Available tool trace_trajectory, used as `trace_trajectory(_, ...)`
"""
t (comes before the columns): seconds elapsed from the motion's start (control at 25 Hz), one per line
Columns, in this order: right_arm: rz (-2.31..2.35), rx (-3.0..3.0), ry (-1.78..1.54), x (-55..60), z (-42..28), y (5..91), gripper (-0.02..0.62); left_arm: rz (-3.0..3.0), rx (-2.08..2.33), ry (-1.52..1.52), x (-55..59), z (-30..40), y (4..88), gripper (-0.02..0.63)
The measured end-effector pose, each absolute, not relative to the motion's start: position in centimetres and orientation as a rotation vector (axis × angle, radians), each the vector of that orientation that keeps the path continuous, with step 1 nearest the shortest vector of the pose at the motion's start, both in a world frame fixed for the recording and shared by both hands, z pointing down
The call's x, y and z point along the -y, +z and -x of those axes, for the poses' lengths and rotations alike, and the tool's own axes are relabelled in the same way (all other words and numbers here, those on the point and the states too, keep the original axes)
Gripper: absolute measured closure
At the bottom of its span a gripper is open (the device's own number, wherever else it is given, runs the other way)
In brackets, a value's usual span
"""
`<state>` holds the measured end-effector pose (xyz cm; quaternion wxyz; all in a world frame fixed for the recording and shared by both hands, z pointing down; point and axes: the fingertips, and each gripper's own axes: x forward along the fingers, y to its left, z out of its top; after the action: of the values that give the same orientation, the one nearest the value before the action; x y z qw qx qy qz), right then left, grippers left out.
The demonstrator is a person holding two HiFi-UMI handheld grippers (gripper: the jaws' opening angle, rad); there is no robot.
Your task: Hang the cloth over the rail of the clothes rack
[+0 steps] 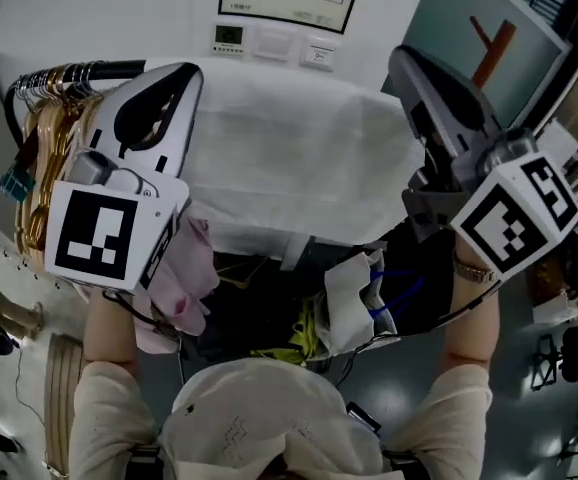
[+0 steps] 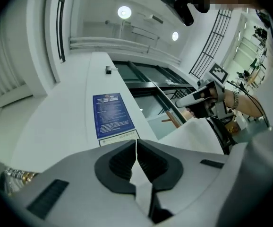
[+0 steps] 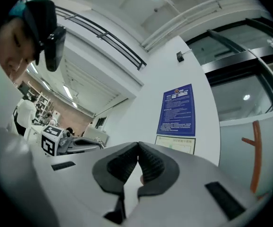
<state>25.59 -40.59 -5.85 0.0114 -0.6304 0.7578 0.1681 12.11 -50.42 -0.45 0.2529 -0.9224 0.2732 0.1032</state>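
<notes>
My left tongs and right tongs are each clamped on the white cloth, which is stretched between them beside the rack's rail. By my judgement, draping and releasing remain.

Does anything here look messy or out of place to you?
Nothing looks damaged. The white cloth is stretched between the left gripper and right gripper, each pinching an edge. The only untidy spot is below: a pink garment and other clothes lie jumbled together.
</notes>
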Motion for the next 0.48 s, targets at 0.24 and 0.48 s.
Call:
trace_trajectory(0.24, 2.148, -2.170, 0.528, 36.6, -28.0, 2.2, 0.575, 2.565, -0.770, 0.296, 49.2, -12.6, 4.5, 0.588)
trace_trajectory(0.48, 2.398, -1.869, 0.455, 32.6, -36.1, 4.9, 0.526, 2.715, -1.009, 0.241, 53.8, -9.5, 7.5, 0.583)
